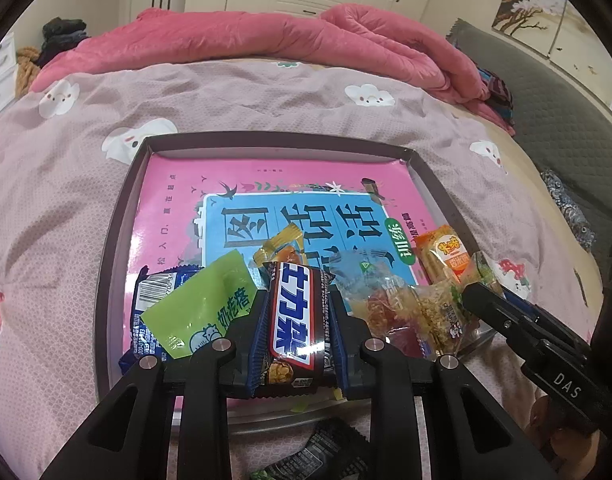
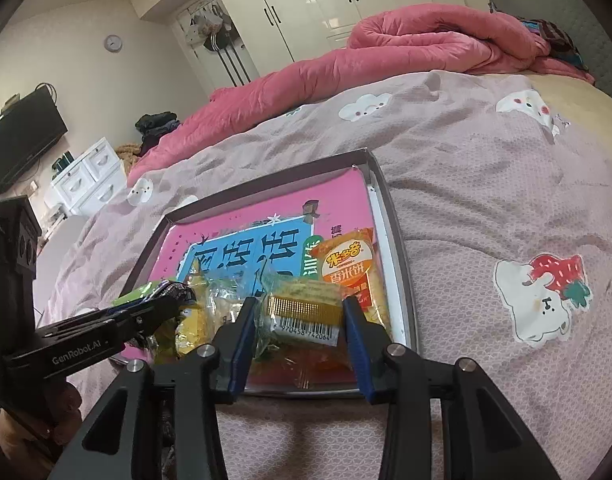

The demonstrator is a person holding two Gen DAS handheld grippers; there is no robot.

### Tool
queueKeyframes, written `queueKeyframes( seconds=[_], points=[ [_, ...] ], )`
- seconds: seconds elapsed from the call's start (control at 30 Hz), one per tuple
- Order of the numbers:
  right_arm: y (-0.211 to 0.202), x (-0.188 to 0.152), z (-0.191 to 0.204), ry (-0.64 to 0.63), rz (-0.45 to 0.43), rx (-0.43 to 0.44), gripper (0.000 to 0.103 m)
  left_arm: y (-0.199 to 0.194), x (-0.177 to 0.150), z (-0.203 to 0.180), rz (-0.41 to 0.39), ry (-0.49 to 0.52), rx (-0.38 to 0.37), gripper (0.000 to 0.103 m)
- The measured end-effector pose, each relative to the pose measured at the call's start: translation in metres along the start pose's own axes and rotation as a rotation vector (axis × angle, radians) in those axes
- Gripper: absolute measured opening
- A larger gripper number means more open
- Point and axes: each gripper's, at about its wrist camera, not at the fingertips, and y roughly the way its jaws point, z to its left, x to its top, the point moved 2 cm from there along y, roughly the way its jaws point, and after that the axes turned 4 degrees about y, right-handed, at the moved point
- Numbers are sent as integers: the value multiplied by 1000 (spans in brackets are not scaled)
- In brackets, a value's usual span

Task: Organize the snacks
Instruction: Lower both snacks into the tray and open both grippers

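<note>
A shallow grey tray lies on the bed with a pink book as its floor. My left gripper is shut on a brown and blue chocolate bar, held over the tray's near edge. Beside it lie a green packet, a blue packet and a yellow candy. My right gripper hovers at the tray's near right, open, with a clear packet bearing a gold band and barcode between its fingers, resting on other clear packets. An orange rice cracker packet lies just beyond.
The tray sits on a mauve sheet printed with clouds. A dark packet lies on the sheet in front of the tray. A pink quilt is heaped behind. White drawers and a television stand left of the bed.
</note>
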Motion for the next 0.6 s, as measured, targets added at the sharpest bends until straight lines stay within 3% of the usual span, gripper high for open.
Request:
queueKeyframes(
  seconds=[0.27,0.43,0.6],
  points=[
    [-6,2,1,13,-14,2,53,-1,1,2,1,-9,-5,29],
    [-14,6,-2,28,-42,6,56,-5,2,5,-10,-19,-1,40],
    [-21,9,-4,43,-64,13,56,-9,2,8,-18,-27,-2,43]
  ],
)
